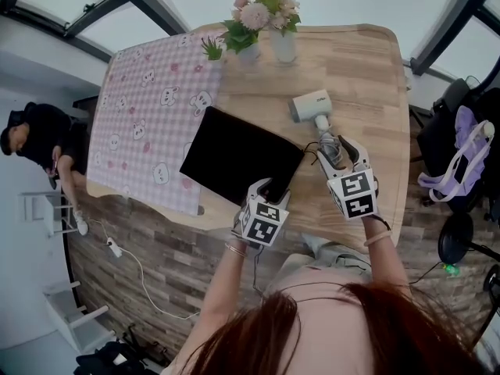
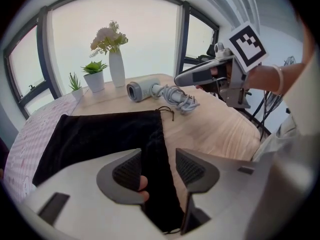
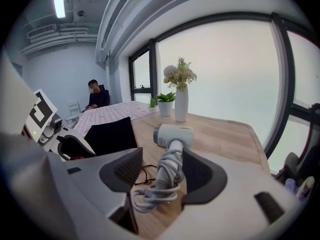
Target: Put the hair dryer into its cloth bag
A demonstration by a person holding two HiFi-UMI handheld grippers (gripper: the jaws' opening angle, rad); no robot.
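Cloth bag point(image 1: 238, 155): black, flat on the bench point(image 1: 367, 76). Its far-left part lies over a pink checked tablecloth point(image 1: 148, 108); the rest is on bare wood. The drawstring point(image 2: 167, 111) trails off the bag's far corner, on the side towards your right hand.

Hair dryer point(image 1: 311, 105): pale grey, lying on its side on the wood just beside that drawstring corner and not touching the bag. The head points away from you and the handle points back towards you. A grey cord point(image 3: 160, 184) is wound around the handle and bunched at its near end.

Left tool point(image 2: 159, 156): wide. You have it low over the near edge of the bag. A strip of the black cloth runs between the two pads, and neither pad presses on it. One of your fingertips point(image 2: 143, 184) shows beside the left pad.

Right tool point(image 3: 162, 159): wide. You have it straddling the dryer's cord-wrapped handle. The handle sits in the gap, closer to the right pad, and nothing is clamped.

Beyond the bag, at the far edge of the bench: a white vase of flowers point(image 1: 281, 41) and a small potted plant point(image 1: 212, 49).

Off the bench, past the tablecloth side of the bag: a seated person in black point(image 1: 39, 135).
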